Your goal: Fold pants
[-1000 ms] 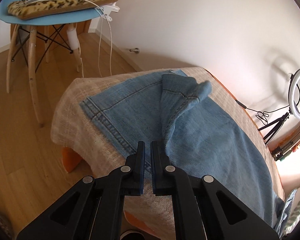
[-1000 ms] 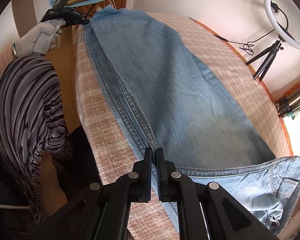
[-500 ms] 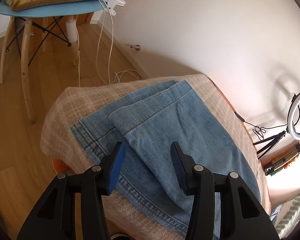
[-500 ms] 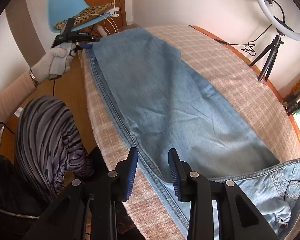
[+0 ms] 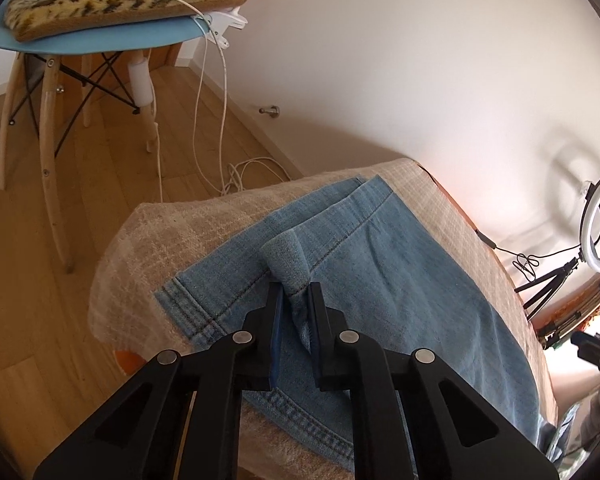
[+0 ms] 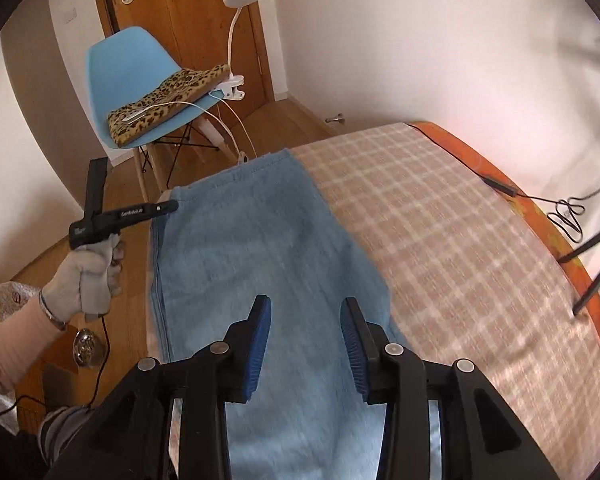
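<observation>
Pants (image 5: 380, 280) lie flat, legs stacked, on checked blanket (image 6: 440, 220); hems at far end, just ahead of L claw (image 5: 294, 300). L claw jaws have just been closing and are now nearly pressed together, pinching a raised ridge of hem denim, pads on either side of it. R claw (image 6: 304, 320) is spread, jaws having just been opening, nothing between them; leg fabric lies beneath and ahead, view blurred. Waist end not seen now.

Handling, judged: denim is soft but thick, fairly heavy, not slippery, not fragile; it will drape and sag if lifted at one point only. Best taken at stitched hems or side seam, both layers together, w/ second grip along same edge so fold carries over square. Thick seam may slip out if pinched shallow.
</observation>
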Motion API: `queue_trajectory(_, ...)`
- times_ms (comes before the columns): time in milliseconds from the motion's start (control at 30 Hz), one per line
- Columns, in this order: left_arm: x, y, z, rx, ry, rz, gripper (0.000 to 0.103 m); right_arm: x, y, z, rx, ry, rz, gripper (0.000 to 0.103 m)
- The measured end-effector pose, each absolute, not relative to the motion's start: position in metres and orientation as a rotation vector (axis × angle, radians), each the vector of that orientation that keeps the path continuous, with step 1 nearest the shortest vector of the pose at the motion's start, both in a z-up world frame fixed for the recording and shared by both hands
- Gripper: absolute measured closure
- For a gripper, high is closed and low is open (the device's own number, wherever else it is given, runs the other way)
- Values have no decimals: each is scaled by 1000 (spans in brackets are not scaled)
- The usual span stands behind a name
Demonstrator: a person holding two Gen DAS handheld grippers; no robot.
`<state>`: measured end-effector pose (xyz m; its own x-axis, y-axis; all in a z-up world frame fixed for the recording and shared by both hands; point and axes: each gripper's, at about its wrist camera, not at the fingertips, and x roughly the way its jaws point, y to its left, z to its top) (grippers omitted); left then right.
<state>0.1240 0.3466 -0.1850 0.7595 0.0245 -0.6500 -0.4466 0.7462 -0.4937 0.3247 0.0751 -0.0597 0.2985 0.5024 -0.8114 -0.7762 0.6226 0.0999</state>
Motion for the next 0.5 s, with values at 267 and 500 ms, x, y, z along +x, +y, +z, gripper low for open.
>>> queue_trajectory(267,125,343,-183,-625,641,254,96,418,188,-104,-305,990,934,59)
queue_trajectory(500,121,341,-186,-635,609,243,97,468,245,-147,-271,1051,927,51)
